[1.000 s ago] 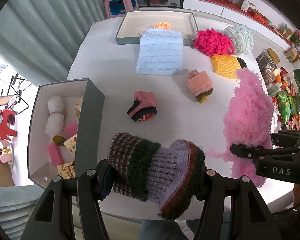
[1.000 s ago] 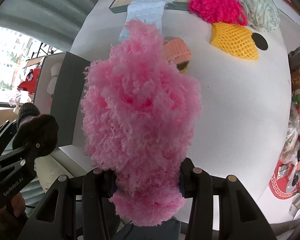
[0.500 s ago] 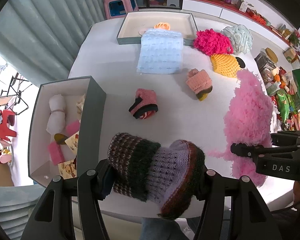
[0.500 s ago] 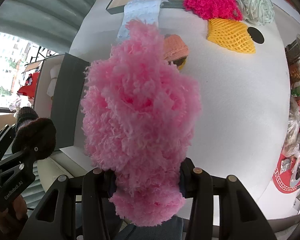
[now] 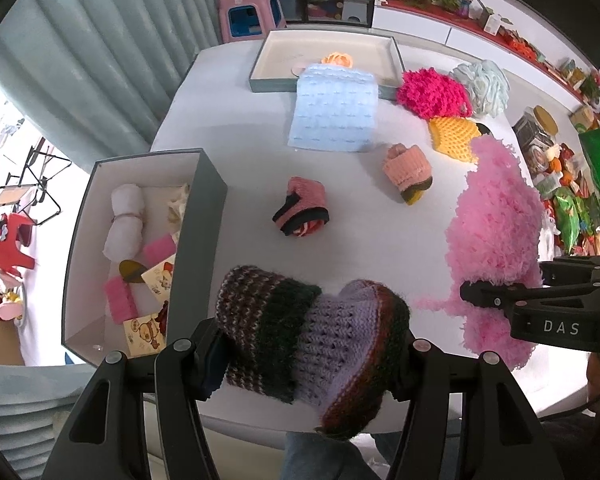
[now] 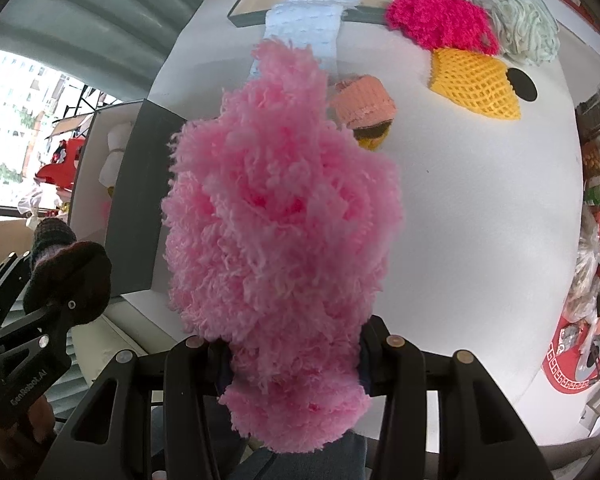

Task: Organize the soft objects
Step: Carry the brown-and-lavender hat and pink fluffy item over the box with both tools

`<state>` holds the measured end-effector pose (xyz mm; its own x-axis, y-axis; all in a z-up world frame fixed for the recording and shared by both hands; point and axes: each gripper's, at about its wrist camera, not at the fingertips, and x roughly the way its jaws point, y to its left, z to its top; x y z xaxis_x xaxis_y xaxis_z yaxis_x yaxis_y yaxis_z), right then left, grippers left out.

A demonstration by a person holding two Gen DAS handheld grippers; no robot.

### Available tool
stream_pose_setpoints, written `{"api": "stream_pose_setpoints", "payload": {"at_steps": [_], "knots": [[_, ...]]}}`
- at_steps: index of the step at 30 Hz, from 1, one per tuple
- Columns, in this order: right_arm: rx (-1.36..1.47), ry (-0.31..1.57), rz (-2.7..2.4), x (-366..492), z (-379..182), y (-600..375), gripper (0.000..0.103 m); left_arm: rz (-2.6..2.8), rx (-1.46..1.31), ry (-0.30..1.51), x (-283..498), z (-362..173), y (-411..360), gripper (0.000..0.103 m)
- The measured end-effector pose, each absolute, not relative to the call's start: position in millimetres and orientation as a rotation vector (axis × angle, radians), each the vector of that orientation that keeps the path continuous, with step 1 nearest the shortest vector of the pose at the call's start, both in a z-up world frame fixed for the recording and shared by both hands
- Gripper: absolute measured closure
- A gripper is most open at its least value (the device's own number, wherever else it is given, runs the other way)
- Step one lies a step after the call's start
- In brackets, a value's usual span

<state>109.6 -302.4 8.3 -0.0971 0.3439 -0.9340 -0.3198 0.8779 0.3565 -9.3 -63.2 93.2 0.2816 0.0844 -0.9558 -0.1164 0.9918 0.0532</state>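
Over the white bench point(image 5: 236, 128), the right tool point(image 6: 294, 364) is pinching a pink fluffy bundle point(image 6: 276, 208) while the left tool point(image 5: 312, 354) is pinching a striped knit sock point(image 5: 308, 332) beside the grey box point(image 5: 196, 240). Trailing fluff is risking snagging; the shallow-gripped sock is risking slipping.

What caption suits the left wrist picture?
Left gripper clamps a striped knitted sock above the white table.

Towel point(image 5: 334, 110) draped over tray rim point(image 5: 276, 84)
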Motion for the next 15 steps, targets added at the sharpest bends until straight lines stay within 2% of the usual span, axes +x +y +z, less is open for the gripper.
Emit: {"api": "stream_pose_setpoints", "payload": {"at_steps": [15], "knots": [[-0.005,1.575,0.572,104,9,-288,0.053,0.158,-0.049,1.259,-24,93,-41,0.041]]}}
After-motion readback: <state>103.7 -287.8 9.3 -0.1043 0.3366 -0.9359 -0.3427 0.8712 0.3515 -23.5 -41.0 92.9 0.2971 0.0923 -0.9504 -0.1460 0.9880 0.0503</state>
